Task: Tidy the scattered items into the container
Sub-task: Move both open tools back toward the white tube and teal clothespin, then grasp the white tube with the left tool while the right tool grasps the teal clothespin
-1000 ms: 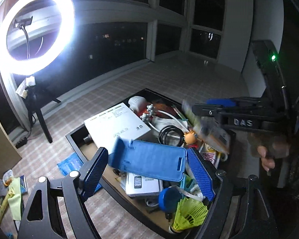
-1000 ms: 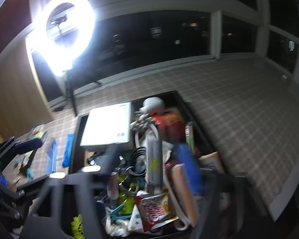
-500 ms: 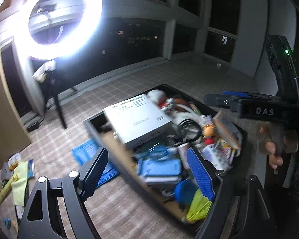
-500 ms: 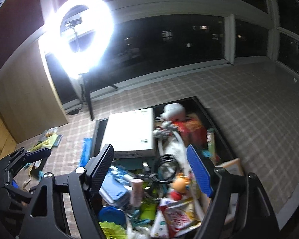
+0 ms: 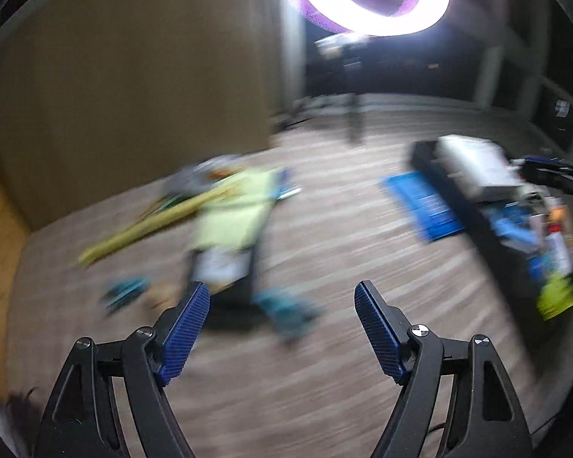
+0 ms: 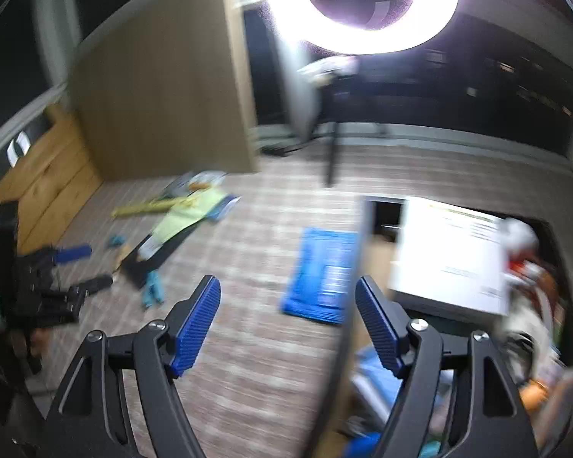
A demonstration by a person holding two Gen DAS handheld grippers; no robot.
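Observation:
Both views are motion-blurred. My left gripper (image 5: 282, 294) hangs over the floor with its jaws wide and closing, nothing between them. Just beyond it lie scattered items: a pale yellow cloth (image 5: 233, 217), a long yellow stick (image 5: 149, 225), a teal piece (image 5: 286, 309) and a dark flat item (image 5: 233, 294). My right gripper (image 6: 288, 282) is open and empty beside the black container (image 6: 363, 252), which is full of things under a white box (image 6: 450, 255). A blue packet (image 6: 321, 274) lies on the floor against the container's left wall. The left gripper (image 6: 82, 269) shows at the far left of the right wrist view.
A bright ring light (image 6: 378, 4) on a stand (image 6: 332, 152) stands behind the scene. A tan panel (image 5: 126, 87) and a wooden unit (image 6: 42, 175) close off the left side. Checked flooring (image 5: 324, 381) stretches between the scattered pile and the container.
Both grippers swung left, away from above the container toward the scattered items on the floor. The blue case that sat between the left fingers a second ago now lies in the container.

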